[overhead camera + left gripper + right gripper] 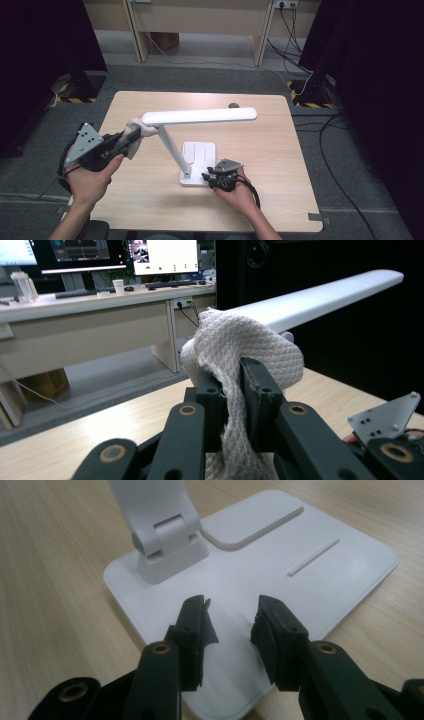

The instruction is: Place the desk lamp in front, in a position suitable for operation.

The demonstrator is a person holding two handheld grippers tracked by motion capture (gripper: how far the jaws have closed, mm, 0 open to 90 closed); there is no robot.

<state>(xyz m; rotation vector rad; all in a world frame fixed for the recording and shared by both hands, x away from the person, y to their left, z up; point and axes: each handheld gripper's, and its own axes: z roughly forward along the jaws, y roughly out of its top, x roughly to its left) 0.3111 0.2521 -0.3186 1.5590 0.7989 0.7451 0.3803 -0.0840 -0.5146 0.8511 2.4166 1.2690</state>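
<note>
Left gripper (131, 138) clamps white cloth (240, 347) against left end of lamp head (200, 116). Right gripper (231, 614) agape over lamp base (199, 161). Wooden table (260, 150), grey carpet, desks far. Head's long axis left-right.

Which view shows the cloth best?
Left gripper view: the white cloth sits close up, clamped in the left gripper, its weave clear, against the lamp head. High view shows a small bunch at that head's left end. Right gripper view shows the lamp base.

no text reads clearly; the far monitors' (162, 255) screens seem too blurred.
</note>
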